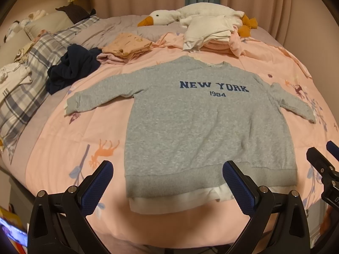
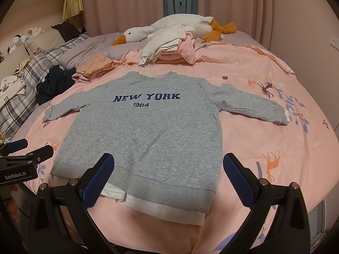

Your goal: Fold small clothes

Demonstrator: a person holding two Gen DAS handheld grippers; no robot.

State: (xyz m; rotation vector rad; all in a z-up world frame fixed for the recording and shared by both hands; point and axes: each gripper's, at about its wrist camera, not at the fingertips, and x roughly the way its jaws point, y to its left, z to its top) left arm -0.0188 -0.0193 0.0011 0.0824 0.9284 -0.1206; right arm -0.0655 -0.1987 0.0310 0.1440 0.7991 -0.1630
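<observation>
Sweatshirt (image 1: 203, 127), one grey piece with both sleeves out, lies flat on the pink quilt (image 1: 63, 148), while left gripper (image 1: 167, 187) and right gripper (image 2: 169, 183) hover spread at its hem, holding nothing.

- One grey sweatshirt (image 1: 203, 124) spread flat on the pink duvet (image 1: 63, 148), both sleeves out
- One plush goose (image 1: 197, 13) at the far side of the bed
- Two folded piles beyond the collar: a peach one (image 1: 125, 44) and a white-and-pink one (image 1: 209, 36)
- One dark navy heap (image 1: 72, 67), crumpled
- One plaid blanket (image 1: 29, 74)
- Two grippers, left gripper (image 1: 167, 182) and right gripper (image 2: 169, 180), each with jaws spread
</observation>
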